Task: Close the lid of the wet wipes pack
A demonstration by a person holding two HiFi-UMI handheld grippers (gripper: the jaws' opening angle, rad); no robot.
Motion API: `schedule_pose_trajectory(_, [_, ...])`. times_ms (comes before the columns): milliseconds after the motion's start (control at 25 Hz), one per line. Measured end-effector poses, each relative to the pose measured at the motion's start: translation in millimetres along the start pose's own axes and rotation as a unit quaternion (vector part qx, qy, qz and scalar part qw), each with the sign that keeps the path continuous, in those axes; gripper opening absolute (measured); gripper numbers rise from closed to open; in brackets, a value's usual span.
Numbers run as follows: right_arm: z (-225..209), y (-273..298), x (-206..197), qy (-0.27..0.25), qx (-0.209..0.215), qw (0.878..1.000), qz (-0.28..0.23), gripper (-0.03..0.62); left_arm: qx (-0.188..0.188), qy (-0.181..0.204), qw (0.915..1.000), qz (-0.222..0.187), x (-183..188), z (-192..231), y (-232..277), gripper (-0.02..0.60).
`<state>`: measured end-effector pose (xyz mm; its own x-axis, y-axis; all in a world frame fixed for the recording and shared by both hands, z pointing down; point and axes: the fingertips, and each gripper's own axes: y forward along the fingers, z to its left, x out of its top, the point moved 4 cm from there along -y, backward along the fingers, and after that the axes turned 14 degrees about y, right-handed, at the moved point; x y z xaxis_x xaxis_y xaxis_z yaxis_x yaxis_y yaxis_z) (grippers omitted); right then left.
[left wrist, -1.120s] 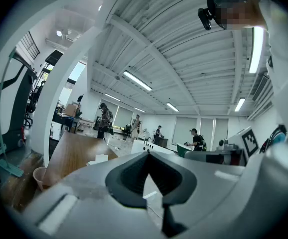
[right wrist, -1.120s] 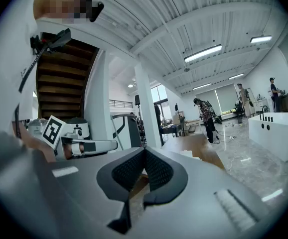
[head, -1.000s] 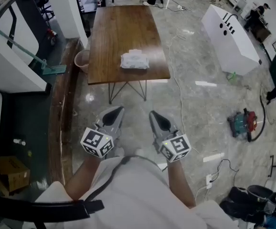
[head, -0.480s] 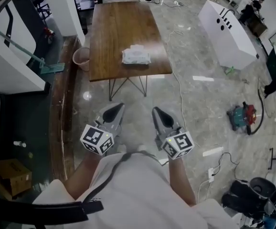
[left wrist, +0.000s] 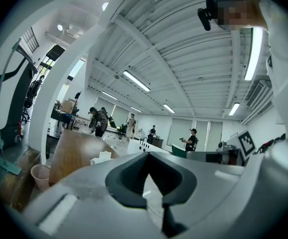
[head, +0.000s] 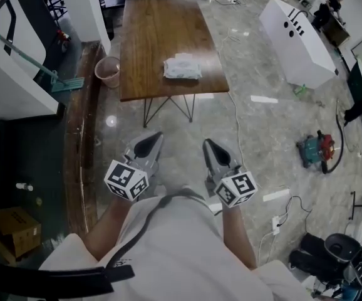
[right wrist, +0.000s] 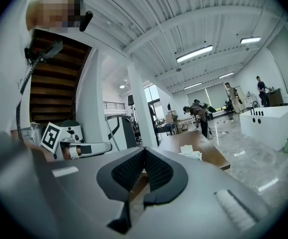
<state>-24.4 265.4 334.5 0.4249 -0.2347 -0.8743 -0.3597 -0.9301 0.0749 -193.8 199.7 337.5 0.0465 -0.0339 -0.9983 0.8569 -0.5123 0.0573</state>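
The white wet wipes pack (head: 183,68) lies near the front edge of the brown wooden table (head: 149,36), far ahead of both grippers. Its lid state is too small to tell. My left gripper (head: 150,138) and right gripper (head: 210,144) are held side by side over the floor, well short of the table, both shut and empty. In the left gripper view the pack (left wrist: 102,158) shows beyond the shut gripper (left wrist: 148,156). The right gripper view has the pack (right wrist: 190,152) to the right of its shut gripper (right wrist: 144,151).
A pink bin (head: 107,72) stands at the table's left, next to a green mop (head: 62,83). A white cabinet (head: 294,33) sits to the right, and a teal and red machine (head: 317,150) with cables lies on the floor. A cardboard box (head: 15,231) is at lower left. People stand far back.
The table and pack have slid slightly up in the head view. Both grippers stay shut, empty and side by side, with little shift.
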Motion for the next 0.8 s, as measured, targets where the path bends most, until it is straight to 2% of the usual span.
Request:
schedule_pose_trajectory(320, [4.3, 13.2, -6.1, -0.001, 0.002, 1.000, 0.011, 0.009, 0.006, -0.008, 0.9999, 0.004, -6.8, 15.8, -6.9, 0.003])
schedule_pose_trajectory(800, [-11.7, 44.0, 1.3, 0.008, 0.014, 1.000, 0.017, 0.009, 0.015, -0.005, 0.9998, 0.013, -7.2, 34.5, 12.9, 0.003])
